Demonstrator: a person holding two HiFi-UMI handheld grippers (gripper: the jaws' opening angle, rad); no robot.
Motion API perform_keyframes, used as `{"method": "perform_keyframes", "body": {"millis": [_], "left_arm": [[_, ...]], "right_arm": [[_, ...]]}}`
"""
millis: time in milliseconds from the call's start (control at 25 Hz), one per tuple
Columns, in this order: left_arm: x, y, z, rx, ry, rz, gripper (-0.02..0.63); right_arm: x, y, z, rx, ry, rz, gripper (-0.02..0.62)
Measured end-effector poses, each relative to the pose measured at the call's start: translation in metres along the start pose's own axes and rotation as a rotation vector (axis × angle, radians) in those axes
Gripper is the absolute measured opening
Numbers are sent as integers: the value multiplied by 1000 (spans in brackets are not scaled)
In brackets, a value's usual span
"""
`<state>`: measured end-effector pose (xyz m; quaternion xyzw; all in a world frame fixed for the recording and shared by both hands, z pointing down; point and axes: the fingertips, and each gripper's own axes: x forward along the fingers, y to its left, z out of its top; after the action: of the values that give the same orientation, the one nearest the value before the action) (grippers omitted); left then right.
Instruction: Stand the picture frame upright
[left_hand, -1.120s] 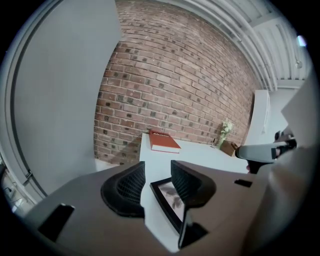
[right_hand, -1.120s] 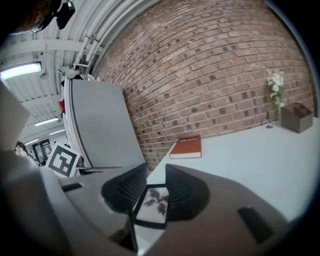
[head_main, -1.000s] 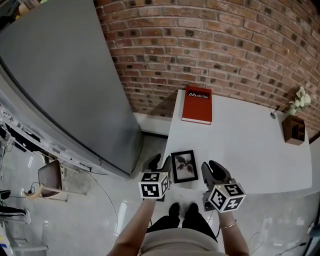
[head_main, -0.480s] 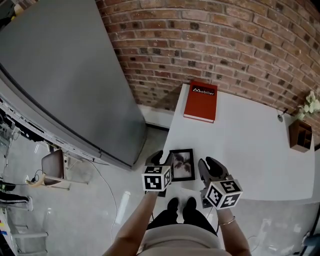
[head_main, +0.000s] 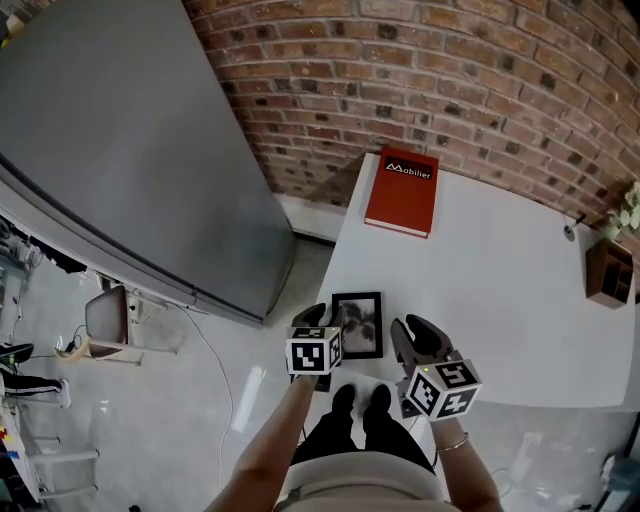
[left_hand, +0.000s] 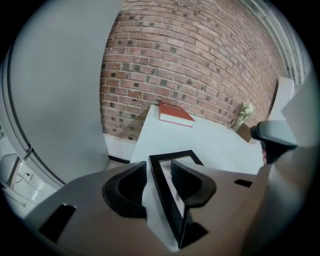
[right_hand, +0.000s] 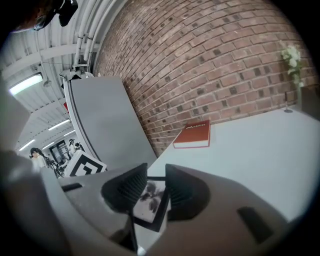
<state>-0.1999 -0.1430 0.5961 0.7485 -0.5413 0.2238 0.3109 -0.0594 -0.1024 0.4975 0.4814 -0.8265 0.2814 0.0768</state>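
The black picture frame (head_main: 358, 325) lies flat, face up, near the front left corner of the white table (head_main: 500, 300). My left gripper (head_main: 325, 318) is at its left side. In the left gripper view the frame's left border (left_hand: 164, 192) runs through the gap of the left gripper (left_hand: 160, 172). Its jaws stand a little apart, and a white sliver separates the left one from the border. The right gripper (head_main: 415, 335) hovers just right of the frame, open and holding nothing. Through the right gripper (right_hand: 156, 187) gap I see the frame (right_hand: 149, 199) lying ahead.
A red book (head_main: 402, 190) lies at the table's far left, near the brick wall. A wooden holder (head_main: 608, 272) and a small plant (head_main: 630, 215) stand at the far right. A large grey panel (head_main: 120, 150) leans left of the table, over the floor.
The left gripper has moved right, from beside the frame to over its left border. The right gripper stays beside the frame. The frame still lies flat.
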Motion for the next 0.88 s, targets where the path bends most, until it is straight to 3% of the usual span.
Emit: {"method": "perform_keyframes", "body": {"millis": [360,560,880], "left_arm": [[15,-1,-17,-5,84,8,142],[17,-4,-20,-52,110,6,112],[16,0,-20,-110,74,29,86]], "right_arm": [[4,-8,-14,17,39,9,98],[3,-10,-20,27,52,6,100],[15,-5,-44,22,154,41,100]]}}
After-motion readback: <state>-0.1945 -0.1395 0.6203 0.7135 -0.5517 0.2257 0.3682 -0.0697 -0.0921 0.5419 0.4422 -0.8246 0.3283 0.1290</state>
